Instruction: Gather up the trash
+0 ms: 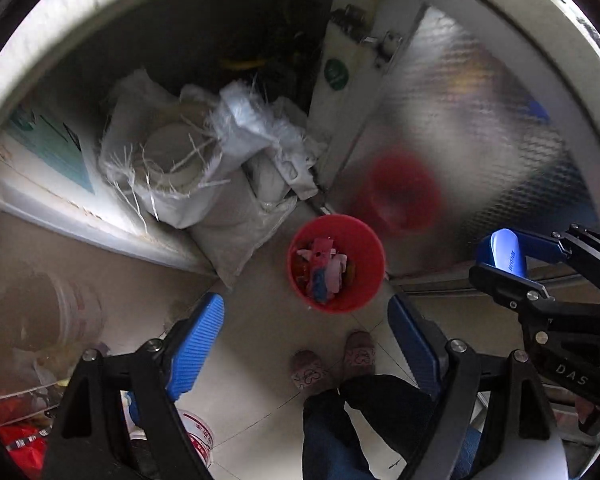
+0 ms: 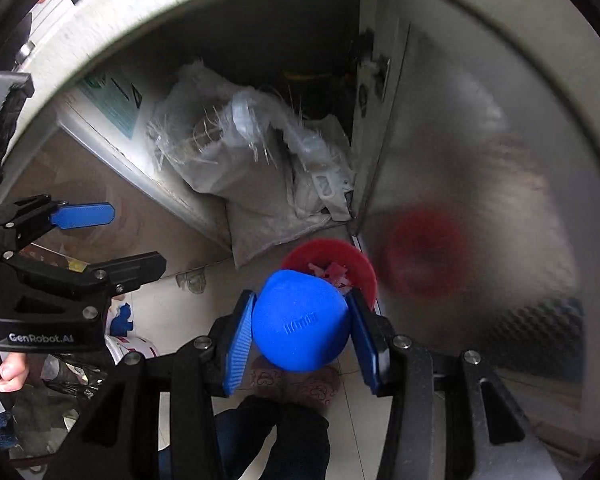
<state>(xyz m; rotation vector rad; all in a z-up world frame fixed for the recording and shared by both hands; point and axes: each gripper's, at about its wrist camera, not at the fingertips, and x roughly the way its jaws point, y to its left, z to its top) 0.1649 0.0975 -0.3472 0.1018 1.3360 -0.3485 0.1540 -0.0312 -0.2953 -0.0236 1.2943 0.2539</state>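
Above red bin (image 2: 332, 264), blue ball (image 2: 300, 320) clamped between right claw (image 2: 302, 330) pads

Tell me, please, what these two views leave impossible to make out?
- Red bin: the right wrist view has it half hidden behind the blue ball.
- Its scraps: too jumbled to name.
- Cupboard depths: too dark.
- Metal door: its reflections are only blur.

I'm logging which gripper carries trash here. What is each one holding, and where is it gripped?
The right gripper holds a blue rounded object, its fingers pressing its two opposite sides. The left gripper is open and holds nothing.
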